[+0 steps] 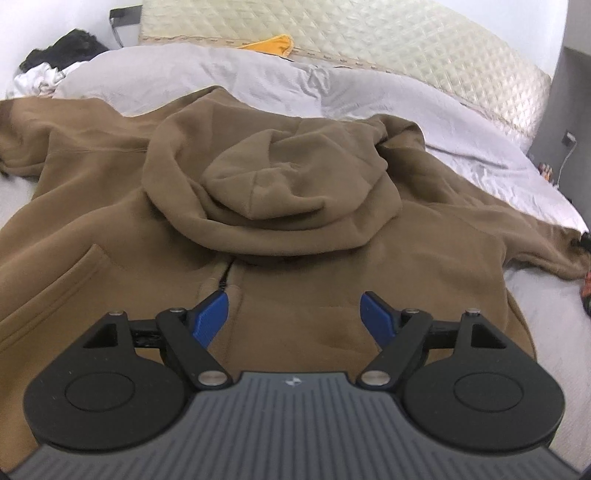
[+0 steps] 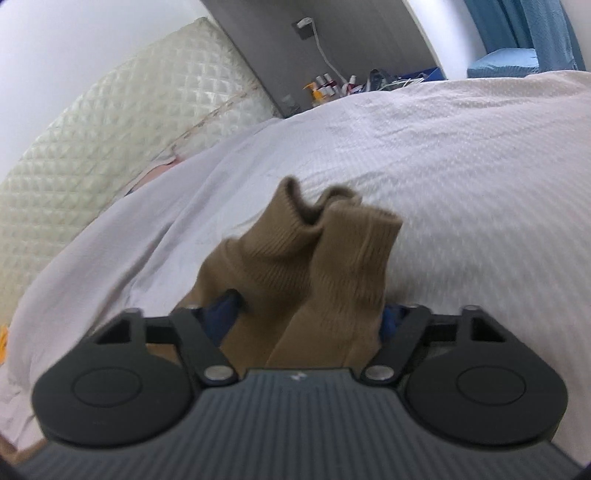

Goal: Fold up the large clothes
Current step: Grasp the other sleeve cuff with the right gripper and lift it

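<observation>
**Brown hoodie spread on the bed, one cuff between the right jaws**

Left wrist view: the left gripper (image 1: 294, 314) points forward and somewhat down over the lower middle of the frame, level across, not rolled; its jaws stand wide apart with nothing between them, the blue fingertips (image 1: 211, 314) hovering above the cloth; below them lies the brown hoodie (image 1: 295, 229), spread front-up across the bed (image 1: 424, 122), filling the centre of the frame; its hood (image 1: 266, 184) is bunched in a heap at centre, the zipper (image 1: 224, 277) runs down from under it toward the left fingertip, and a pocket seam shows at lower left; one sleeve runs off to the upper left, the other to the right edge; a quilted cream mattress (image 1: 369, 33) leans along the top, with an orange cloth (image 1: 271, 42) against it; a small pale logo sits on the gripper's grey body, too small to read.

Right wrist view: the right gripper (image 2: 308, 317) points forward and slightly down, in the lower middle of the frame; the ribbed cuff (image 2: 325, 251) of the hoodie's sleeve stands up between its jaws, crumpled and blurred, hiding most of both blue fingertips; whether the pads press the cloth I cannot tell; the white bed cover fills the frame behind; small bottles (image 2: 325, 86) stand at top centre, their labels unreadable.
</observation>
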Demonstrator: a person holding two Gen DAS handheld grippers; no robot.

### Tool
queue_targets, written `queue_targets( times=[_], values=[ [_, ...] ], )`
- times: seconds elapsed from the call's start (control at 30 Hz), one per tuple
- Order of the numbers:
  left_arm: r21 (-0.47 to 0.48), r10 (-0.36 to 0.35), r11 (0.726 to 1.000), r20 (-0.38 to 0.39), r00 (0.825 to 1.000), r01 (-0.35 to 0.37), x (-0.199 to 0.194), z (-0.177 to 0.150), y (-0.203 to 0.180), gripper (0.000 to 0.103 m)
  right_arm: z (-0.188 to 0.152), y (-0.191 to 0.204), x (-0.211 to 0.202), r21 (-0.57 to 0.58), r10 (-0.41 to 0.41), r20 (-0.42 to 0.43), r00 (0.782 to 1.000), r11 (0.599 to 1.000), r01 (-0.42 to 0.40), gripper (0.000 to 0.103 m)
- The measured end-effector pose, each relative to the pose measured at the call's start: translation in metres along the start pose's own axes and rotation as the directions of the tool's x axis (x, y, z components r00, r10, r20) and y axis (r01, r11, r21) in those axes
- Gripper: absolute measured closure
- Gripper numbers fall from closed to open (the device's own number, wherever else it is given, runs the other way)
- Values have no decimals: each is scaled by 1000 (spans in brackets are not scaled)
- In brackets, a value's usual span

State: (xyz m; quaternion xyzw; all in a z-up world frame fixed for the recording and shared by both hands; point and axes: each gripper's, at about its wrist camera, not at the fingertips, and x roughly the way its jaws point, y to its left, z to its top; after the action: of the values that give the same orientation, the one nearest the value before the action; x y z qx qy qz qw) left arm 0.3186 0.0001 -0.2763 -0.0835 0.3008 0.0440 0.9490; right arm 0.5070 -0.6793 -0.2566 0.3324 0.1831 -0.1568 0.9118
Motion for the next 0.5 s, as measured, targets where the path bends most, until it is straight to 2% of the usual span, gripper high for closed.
queue_targets(
  times=[0.03, 0.1, 0.2, 0.37, 0.5],
  values=[
    [11, -1, 1000, -1, 1000, 1, 1, -1, -2, 21, 3, -1, 6, 1, 0, -4, 1000, 1000, 0, 43],
    [33, 1, 999, 1, 1000, -1, 3, -3, -5, 21, 6, 4, 11, -32, -5, -21, 1000, 999, 4, 69],
    [65, 21, 998, 1, 1000, -21, 6, -4, -8, 21, 12, 16, 12, -83, -19, -15, 1000, 996, 17, 71],
    [69, 50, 996, 7, 999, -51, 5, -2, -4, 21, 35, 21, 0, -58, -40, 41, 998, 997, 43, 71],
    [79, 59, 995, -5, 998, -58, 2, 5, 2, 21, 51, 44, -21, -97, -32, 75, 997, 995, 39, 72]
  ],
)
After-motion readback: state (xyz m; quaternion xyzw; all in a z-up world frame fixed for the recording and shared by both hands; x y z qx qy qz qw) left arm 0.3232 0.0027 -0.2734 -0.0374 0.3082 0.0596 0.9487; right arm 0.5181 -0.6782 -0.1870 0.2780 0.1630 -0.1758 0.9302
